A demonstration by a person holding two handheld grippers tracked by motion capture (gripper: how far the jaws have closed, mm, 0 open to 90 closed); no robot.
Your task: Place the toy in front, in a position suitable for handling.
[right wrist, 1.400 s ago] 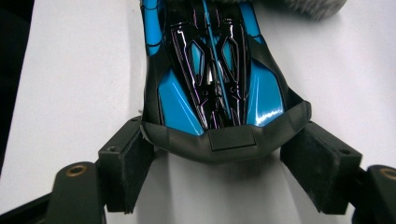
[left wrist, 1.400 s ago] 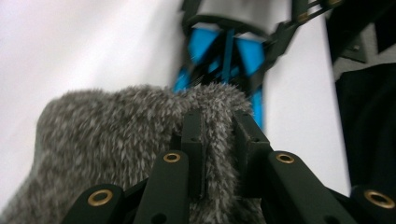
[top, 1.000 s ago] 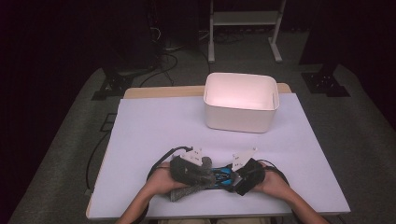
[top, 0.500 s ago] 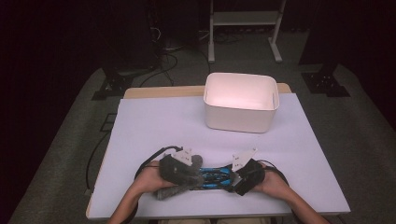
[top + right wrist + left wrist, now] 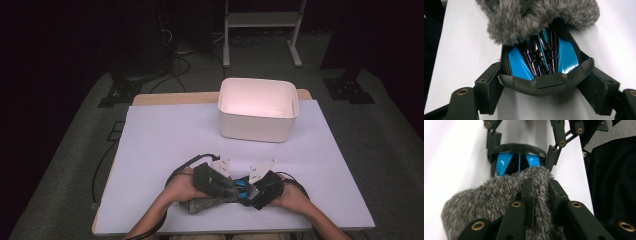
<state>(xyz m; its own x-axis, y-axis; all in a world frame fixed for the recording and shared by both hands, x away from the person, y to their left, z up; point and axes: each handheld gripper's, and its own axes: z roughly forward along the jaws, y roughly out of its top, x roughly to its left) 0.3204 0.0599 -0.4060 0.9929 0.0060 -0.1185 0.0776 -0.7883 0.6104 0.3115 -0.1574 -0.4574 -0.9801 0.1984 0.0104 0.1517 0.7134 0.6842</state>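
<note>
At the near edge of the pale lilac table (image 5: 165,130), we hold two black grippers almost nose to nose. Our left gripper (image 5: 541,192) is clamped shut on a pinch of the shaggy grey fleece pouch (image 5: 491,200), which lies on the table just in front of us. Our right gripper (image 5: 546,86) has its jaws spread wide and pressed against the two ends of a glossy blue and black curved plastic object with a dark rim (image 5: 541,67); what it is we cannot tell. Its far half sits inside the pouch's mouth.

We judge the step in hand to be working object and pouch apart or together; which, the pictures do not settle. The next move calls for a steady, straight pull or push while the left keeps its pinch.

Farther back stands an empty white rectangular plastic tub (image 5: 258,110), well apart from our hands.
</note>
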